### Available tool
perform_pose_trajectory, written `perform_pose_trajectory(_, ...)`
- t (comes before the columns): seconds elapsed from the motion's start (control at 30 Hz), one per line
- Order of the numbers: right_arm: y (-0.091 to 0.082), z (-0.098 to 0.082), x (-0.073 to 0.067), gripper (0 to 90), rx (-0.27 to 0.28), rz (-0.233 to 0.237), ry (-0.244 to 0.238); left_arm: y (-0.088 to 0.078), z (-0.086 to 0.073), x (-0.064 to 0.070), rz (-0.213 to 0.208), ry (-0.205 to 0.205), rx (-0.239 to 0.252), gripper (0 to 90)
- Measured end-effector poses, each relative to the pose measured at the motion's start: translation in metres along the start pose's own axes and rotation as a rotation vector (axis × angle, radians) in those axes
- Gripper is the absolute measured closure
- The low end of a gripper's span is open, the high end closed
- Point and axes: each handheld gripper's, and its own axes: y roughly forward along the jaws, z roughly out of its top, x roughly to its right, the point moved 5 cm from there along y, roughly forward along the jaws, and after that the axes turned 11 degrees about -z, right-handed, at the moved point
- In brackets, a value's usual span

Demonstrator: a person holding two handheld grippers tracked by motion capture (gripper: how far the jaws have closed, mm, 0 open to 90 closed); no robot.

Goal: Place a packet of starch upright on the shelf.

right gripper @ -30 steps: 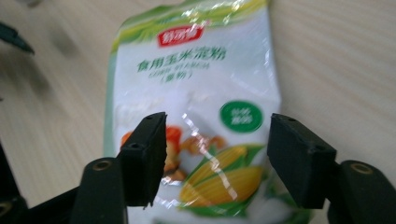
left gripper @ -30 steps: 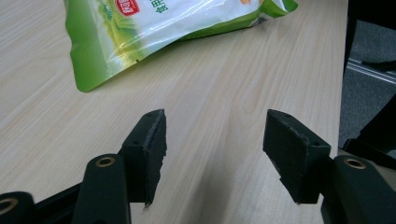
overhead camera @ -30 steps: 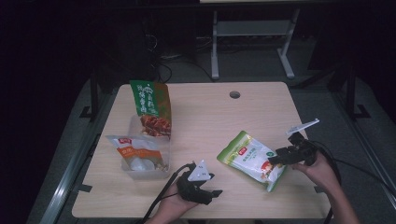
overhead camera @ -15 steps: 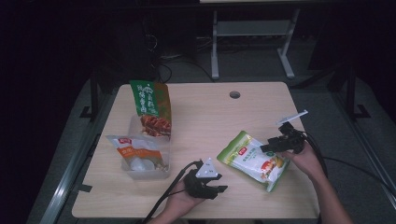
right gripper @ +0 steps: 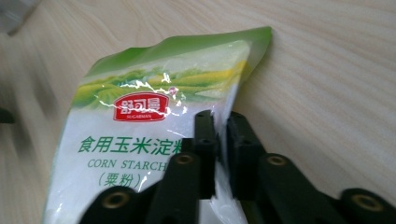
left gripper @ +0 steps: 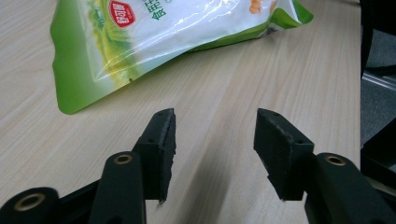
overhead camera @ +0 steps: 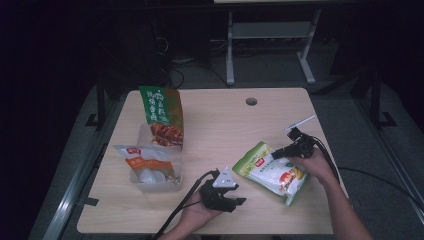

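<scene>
The right claw (right gripper: 220,140) pinches the green-and-white plastic corn-starch pouch (right gripper: 140,154) at its 3 o'clock edge. The left claw (left gripper: 212,135) gapes empty above the pale wooden tabletop (left gripper: 289,70). The slick film could slip free if lifted

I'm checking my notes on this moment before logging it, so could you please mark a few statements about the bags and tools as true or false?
1. The right tool is shut on the corn starch bag. True.
2. The left tool holds that bag. False: it is open, with bare table between its jaws.
3. The green-topped bag lies flat. False: it stands upright.
4. A clear container holds a red-labelled bag. True.
</scene>
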Motion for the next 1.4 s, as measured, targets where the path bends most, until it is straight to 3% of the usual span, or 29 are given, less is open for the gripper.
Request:
perform_pose_trajectory(0.07,-0.003,-0.001,-0.001,88.7,0.002,0.011,0.006,0.001,0.000,-0.001,-0.005,-0.008,-0.005,45.9)
perform_pose_trajectory(0.2,-0.009,0.000,-0.005,89.5,0.021,-0.016,-0.020,0.005,0.000,-0.005,-0.006,-0.027,-0.001,41.6)
perform_pose_trajectory(0.3,-0.018,0.003,-0.009,89.7,0.062,-0.025,-0.023,0.006,0.001,-0.008,-0.002,-0.047,0.014,39.2)
perform_pose_trajectory(0.53,-0.060,0.014,-0.020,89.9,0.216,-0.059,-0.022,0.004,0.007,-0.015,0.006,-0.068,0.038,36.7)
perform_pose_trajectory(0.67,-0.085,0.023,-0.033,90.0,0.303,-0.074,-0.063,0.002,0.012,-0.017,0.012,-0.071,0.053,36.0)
perform_pose_trajectory(0.8,-0.103,0.026,-0.050,90.0,0.408,-0.044,-0.103,0.001,0.017,-0.022,0.015,-0.066,0.076,34.8)
perform_pose_trajectory(1.03,-0.108,0.023,-0.061,90.0,0.415,-0.015,-0.137,0.004,0.029,-0.035,0.006,-0.110,0.121,33.8)
perform_pose_trajectory(1.13,-0.110,0.022,-0.064,90.0,0.413,-0.004,-0.149,0.008,0.035,-0.042,0.005,-0.109,0.129,33.8)
perform_pose_trajectory(1.27,-0.111,0.021,-0.072,90.0,0.410,0.010,-0.180,0.013,0.046,-0.048,-0.045,-0.161,0.174,34.1)
perform_pose_trajectory(1.33,-0.112,0.022,-0.076,90.0,0.409,0.020,-0.193,0.014,0.048,-0.053,-0.046,-0.167,0.167,34.7)
perform_pose_trajectory(1.4,-0.112,0.022,-0.078,90.0,0.412,0.023,-0.204,0.012,0.051,-0.057,-0.071,-0.197,0.202,39.6)
